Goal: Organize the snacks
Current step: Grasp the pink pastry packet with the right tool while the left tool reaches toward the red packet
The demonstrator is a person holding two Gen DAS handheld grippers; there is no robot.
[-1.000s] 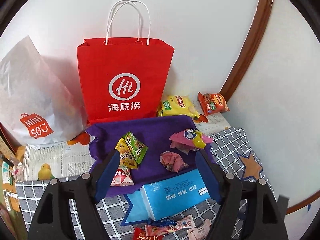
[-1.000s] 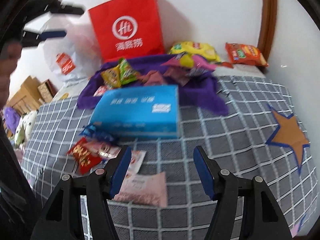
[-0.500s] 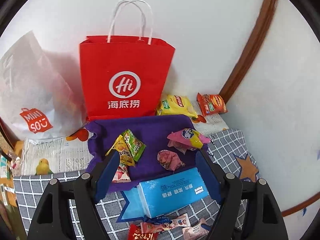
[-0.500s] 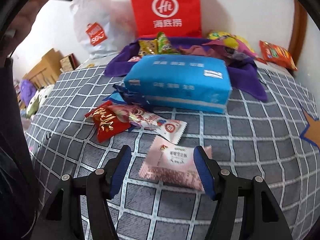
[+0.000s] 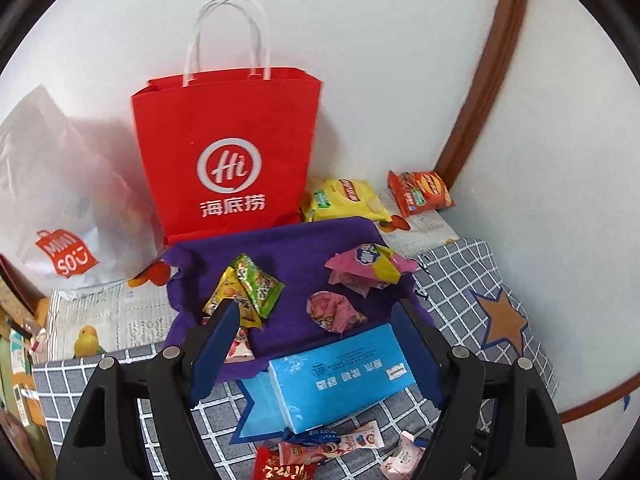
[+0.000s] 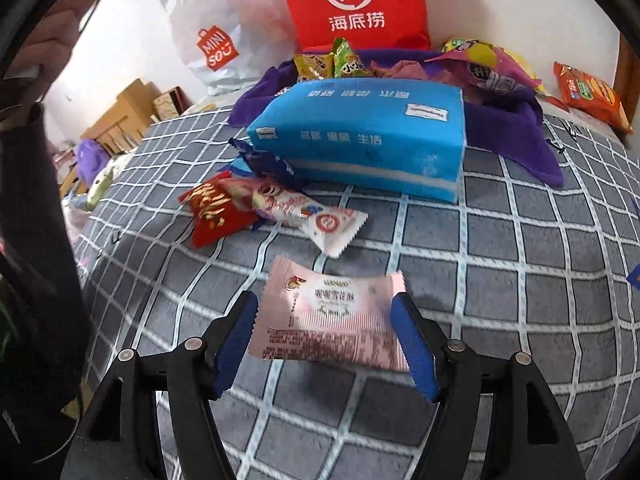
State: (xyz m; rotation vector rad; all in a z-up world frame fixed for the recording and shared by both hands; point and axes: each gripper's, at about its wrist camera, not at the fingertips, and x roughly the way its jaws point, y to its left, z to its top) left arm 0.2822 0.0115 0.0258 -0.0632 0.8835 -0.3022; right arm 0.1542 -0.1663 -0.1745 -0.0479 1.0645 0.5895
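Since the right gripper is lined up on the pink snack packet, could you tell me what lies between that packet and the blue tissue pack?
In the right wrist view, a white-ended candy wrapper lies between the pink snack packet and the blue tissue pack; otherwise only checked blanket.

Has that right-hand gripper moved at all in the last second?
Yes. The right gripper has dropped toward the checked blanket and in over the pink snack packet, which now lies between its opening fingers; the blue tissue pack looms closer.
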